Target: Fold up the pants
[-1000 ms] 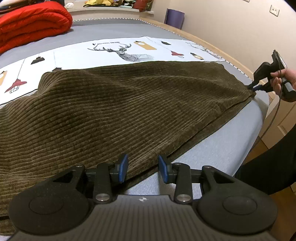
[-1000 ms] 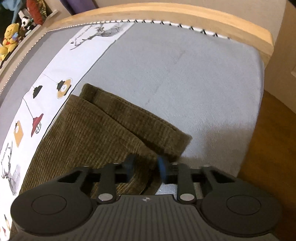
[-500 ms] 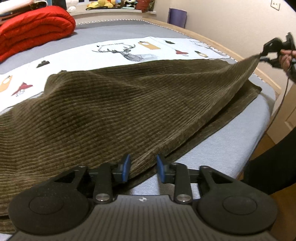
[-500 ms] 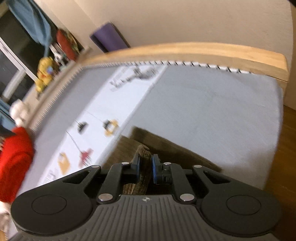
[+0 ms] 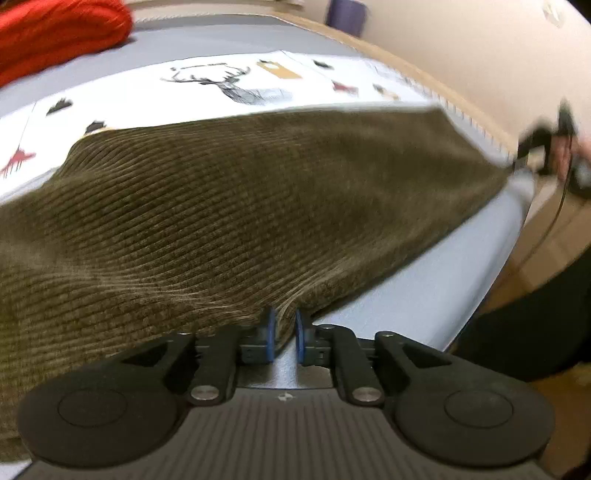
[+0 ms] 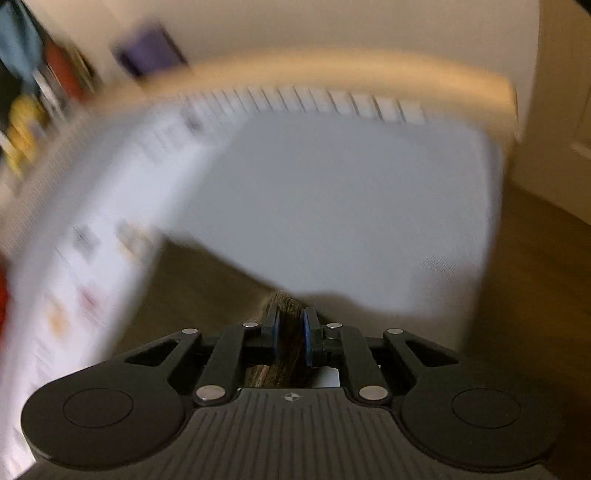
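Brown corduroy pants (image 5: pixel 236 206) lie spread across the bed and are lifted along the near edge. My left gripper (image 5: pixel 283 334) is shut on the near edge of the pants, with the cloth bunched between its blue pads. My right gripper (image 6: pixel 291 334) is shut on the far corner of the pants (image 6: pixel 284 314). It also shows in the left wrist view (image 5: pixel 532 147) at the far right, holding the corner up. The right wrist view is blurred by motion.
The grey bed sheet (image 5: pixel 443 273) has a white printed panel (image 5: pixel 221 85) behind the pants. A red quilt (image 5: pixel 55 33) lies at the far left. A wooden bed frame (image 6: pixel 332 70) runs along the edge, with wood floor (image 6: pixel 535 295) to the right.
My left gripper has closed on the near edge of the pants. My right gripper, which gripped the far corner about half a second ago, has lifted and pulled it, stretching the cloth.
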Available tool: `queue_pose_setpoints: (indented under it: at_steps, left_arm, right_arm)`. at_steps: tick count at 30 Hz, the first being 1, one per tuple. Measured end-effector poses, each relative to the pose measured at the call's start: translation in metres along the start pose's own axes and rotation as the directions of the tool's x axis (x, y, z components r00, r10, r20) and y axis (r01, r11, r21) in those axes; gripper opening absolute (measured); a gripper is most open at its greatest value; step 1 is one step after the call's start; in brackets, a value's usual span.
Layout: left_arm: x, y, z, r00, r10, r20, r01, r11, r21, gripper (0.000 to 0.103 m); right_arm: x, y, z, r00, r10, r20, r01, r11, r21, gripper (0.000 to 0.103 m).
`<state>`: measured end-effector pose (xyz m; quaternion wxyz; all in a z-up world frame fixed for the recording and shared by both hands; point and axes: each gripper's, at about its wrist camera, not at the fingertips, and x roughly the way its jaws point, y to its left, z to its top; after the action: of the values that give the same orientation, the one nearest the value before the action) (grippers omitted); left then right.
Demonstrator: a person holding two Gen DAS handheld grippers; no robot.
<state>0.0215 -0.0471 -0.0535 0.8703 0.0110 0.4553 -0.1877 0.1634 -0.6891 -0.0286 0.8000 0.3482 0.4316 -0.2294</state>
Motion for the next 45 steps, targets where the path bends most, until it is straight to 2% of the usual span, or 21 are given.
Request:
queue_pose_setpoints:
  at_steps: [2, 6, 8, 9, 10, 11, 14, 18, 21, 25, 28, 31, 32, 34, 35, 37, 39, 40, 42, 43, 45]
  left_arm:
    - [-0.019, 0.011, 0.007, 0.997, -0.031, 0.069, 0.035, 0.998, -0.056, 0.016]
    - [-0.046, 0.049, 0.02, 0.981, 0.115, 0.159, -0.089, 0.983, -0.162, 0.016]
    - [-0.039, 0.071, 0.021, 0.974, 0.215, 0.074, -0.195, 0.957, -0.214, 0.014]
    - [-0.025, 0.082, 0.018, 0.967, 0.248, -0.056, -0.254, 0.941, -0.224, 0.014]
    - [-0.01, 0.091, 0.014, 0.952, 0.226, -0.205, -0.271, 0.937, -0.222, 0.013]
    - [-0.008, 0.097, 0.012, 0.944, 0.194, -0.265, -0.255, 0.942, -0.22, 0.012]
    - [-0.056, 0.112, 0.03, 0.956, 0.272, -0.106, -0.291, 0.92, -0.262, 0.016]
    - [-0.117, 0.162, 0.027, 0.929, 0.369, -0.016, -0.335, 0.823, -0.459, 0.03]
    - [-0.146, 0.206, 0.013, 0.903, 0.429, -0.033, -0.374, 0.744, -0.554, 0.036]
    - [-0.173, 0.255, -0.014, 0.878, 0.476, -0.059, -0.381, 0.619, -0.687, 0.059]
    - [-0.176, 0.273, -0.025, 0.861, 0.499, -0.098, -0.401, 0.549, -0.733, 0.061]
    - [-0.166, 0.282, -0.03, 0.879, 0.452, -0.151, -0.405, 0.542, -0.736, 0.063]
    - [-0.162, 0.281, -0.032, 0.889, 0.43, -0.156, -0.395, 0.55, -0.735, 0.049]
    - [-0.169, 0.275, -0.033, 0.881, 0.456, -0.129, -0.402, 0.574, -0.713, 0.019]
    - [-0.179, 0.268, -0.033, 0.87, 0.486, -0.079, -0.388, 0.579, -0.717, 0.017]
    - [-0.199, 0.252, -0.036, 0.84, 0.541, -0.024, -0.383, 0.562, -0.733, 0.017]
    - [-0.186, 0.256, -0.046, 0.845, 0.509, -0.166, -0.444, 0.494, -0.748, 0.021]
    - [-0.175, 0.261, -0.052, 0.847, 0.463, -0.262, -0.485, 0.47, -0.738, 0.032]
    - [-0.179, 0.264, -0.052, 0.835, 0.479, -0.27, -0.495, 0.44, -0.75, 0.042]
    - [-0.186, 0.261, -0.045, 0.82, 0.518, -0.242, -0.499, 0.442, -0.745, 0.043]
    - [-0.196, 0.244, -0.029, 0.766, 0.615, -0.19, -0.538, 0.451, -0.712, 0.043]
  right_arm:
    - [0.005, -0.006, 0.001, 0.999, -0.032, -0.017, 0.032, 0.999, 0.025, 0.018]
    - [-0.033, 0.015, 0.009, 0.982, -0.023, 0.188, 0.037, 0.996, -0.076, 0.024]
    - [-0.044, 0.029, 0.008, 0.97, 0.041, 0.238, -0.006, 0.989, -0.145, 0.025]
    - [-0.046, 0.034, 0.007, 0.968, 0.075, 0.24, -0.034, 0.984, -0.173, 0.027]
    - [-0.045, 0.041, 0.006, 0.969, 0.1, 0.227, -0.056, 0.98, -0.193, 0.028]
    - [-0.042, 0.049, 0.004, 0.973, 0.112, 0.203, -0.069, 0.976, -0.208, 0.028]
    - [-0.038, 0.061, 0.004, 0.978, 0.144, 0.152, -0.109, 0.969, -0.221, 0.028]
    - [-0.055, 0.063, -0.002, 0.969, 0.191, 0.156, -0.156, 0.964, -0.213, 0.028]
    - [-0.064, 0.062, -0.011, 0.962, 0.238, 0.135, -0.204, 0.952, -0.227, 0.029]
    - [-0.065, 0.06, -0.018, 0.967, 0.233, 0.106, -0.202, 0.949, -0.242, 0.029]
    - [-0.064, 0.054, -0.025, 0.975, 0.209, 0.073, -0.185, 0.95, -0.251, 0.03]
    - [-0.064, 0.053, -0.032, 0.982, 0.181, 0.06, -0.157, 0.946, -0.284, 0.029]
    - [-0.064, 0.052, -0.033, 0.983, 0.177, 0.056, -0.154, 0.946, -0.286, 0.029]
    - [-0.064, 0.051, -0.036, 0.983, 0.176, 0.043, -0.157, 0.948, -0.278, 0.029]
    - [-0.063, 0.05, -0.036, 0.983, 0.177, 0.038, -0.161, 0.95, -0.269, 0.029]
    - [-0.063, 0.047, -0.037, 0.985, 0.172, 0.031, -0.159, 0.956, -0.247, 0.029]
    - [-0.061, 0.045, -0.038, 0.987, 0.156, 0.027, -0.145, 0.96, -0.24, 0.029]
    - [-0.059, 0.045, -0.038, 0.989, 0.146, 0.023, -0.136, 0.961, -0.243, 0.029]
    - [-0.054, 0.045, -0.039, 0.993, 0.121, 0.009, -0.115, 0.96, -0.254, 0.029]
    - [-0.052, 0.045, -0.039, 0.994, 0.11, 0.002, -0.105, 0.96, -0.26, 0.029]
    - [-0.049, 0.045, -0.039, 0.996, 0.091, -0.006, -0.089, 0.959, -0.269, 0.029]
